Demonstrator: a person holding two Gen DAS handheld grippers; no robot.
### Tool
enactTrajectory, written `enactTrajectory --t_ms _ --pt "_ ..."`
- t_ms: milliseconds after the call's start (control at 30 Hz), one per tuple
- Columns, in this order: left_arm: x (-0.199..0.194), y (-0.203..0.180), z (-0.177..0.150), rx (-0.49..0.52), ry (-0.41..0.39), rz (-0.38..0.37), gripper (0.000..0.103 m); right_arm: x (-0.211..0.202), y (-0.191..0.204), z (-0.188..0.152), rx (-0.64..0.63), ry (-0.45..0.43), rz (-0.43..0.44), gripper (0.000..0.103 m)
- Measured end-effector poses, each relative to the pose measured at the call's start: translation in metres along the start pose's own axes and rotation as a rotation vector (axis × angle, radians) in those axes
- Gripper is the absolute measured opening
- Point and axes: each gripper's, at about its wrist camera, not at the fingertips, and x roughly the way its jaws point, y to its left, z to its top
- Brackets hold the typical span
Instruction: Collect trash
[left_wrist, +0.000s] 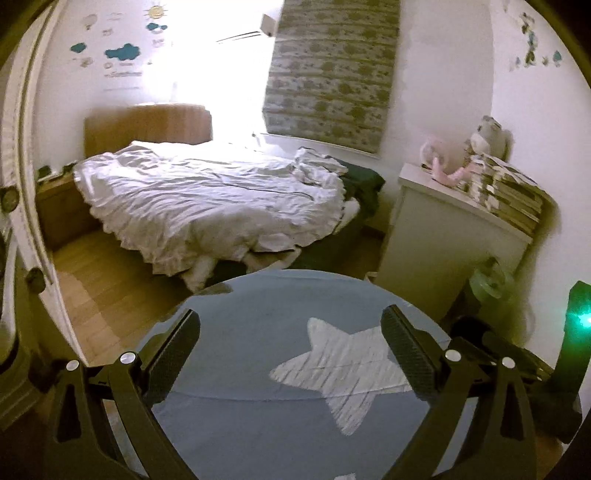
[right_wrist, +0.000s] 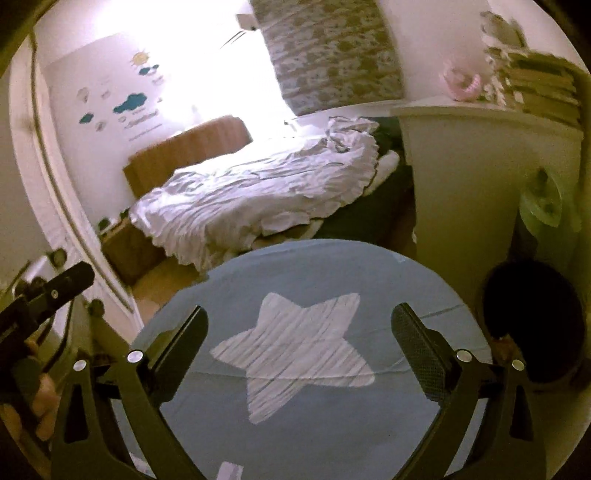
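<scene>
Bedroom, white walls. Bright window (left_wrist: 207, 55) overexposed, glare washing out far wall. Patterned roman blind (left_wrist: 332, 70) half covering window. Bed (left_wrist: 207, 192) with rumpled white duvet, tan upholstered headboard (left_wrist: 147, 127). Cloud and sun wall stickers (left_wrist: 122, 51) above headboard. Wooden nightstand (left_wrist: 61, 206) beside bed. Wood plank floor (left_wrist: 103, 288). White dresser (left_wrist: 447, 236) against right wall, book stack (left_wrist: 506, 192) and plush toy (left_wrist: 489, 136) on top. Round blue rug (left_wrist: 258, 369) with white star (left_wrist: 343, 373) in foreground. White door (left_wrist: 22, 184) at left edge.

I see a blue round rug (left_wrist: 258, 406) bearing a white striped star (left_wrist: 343, 373), a white crumpled duvet (left_wrist: 207, 192), teal cloud wall stickers (left_wrist: 123, 52), and a beige floral-patterned blind (left_wrist: 328, 70).
</scene>
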Motion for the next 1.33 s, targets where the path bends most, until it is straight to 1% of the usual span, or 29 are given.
enactTrajectory --t_ms 133,233,367,567,700,767,900,1167,1333 --pt "-0.01 0.014 -0.007 -0.027 0.002 0.012 0.098 -0.001 0.017 -0.009 -0.041 0.009 0.01 0.098" --pt "-0.019 0.021 -0.01 -0.044 0.008 0.014 0.098 -0.004 0.023 -0.014 -0.061 0.013 0.014 0.098" --pt "-0.026 0.024 -0.013 -0.038 -0.002 0.032 0.098 -0.011 0.032 -0.02 -0.081 0.012 0.021 0.098" --pt "-0.039 0.027 -0.017 -0.035 -0.008 0.036 0.098 -0.024 0.037 -0.028 -0.09 0.005 0.026 0.098" --pt "-0.044 0.028 -0.019 -0.029 -0.018 0.024 0.098 -0.03 0.036 -0.032 -0.092 0.003 0.027 0.098" --pt "-0.05 0.028 -0.02 -0.03 -0.035 0.018 0.098 -0.03 0.036 -0.032 -0.092 0.002 0.028 0.098" --pt "-0.057 0.028 -0.02 -0.033 -0.048 -0.01 0.098 -0.037 0.035 -0.036 -0.088 -0.002 0.03 0.098" --pt "-0.058 0.027 -0.02 -0.034 -0.05 -0.003 0.098 -0.044 0.028 -0.04 -0.065 -0.001 0.036 0.098" --pt "-0.061 0.024 -0.023 -0.017 -0.053 -0.005 0.098 -0.047 0.022 -0.041 -0.049 -0.001 0.037 0.098"
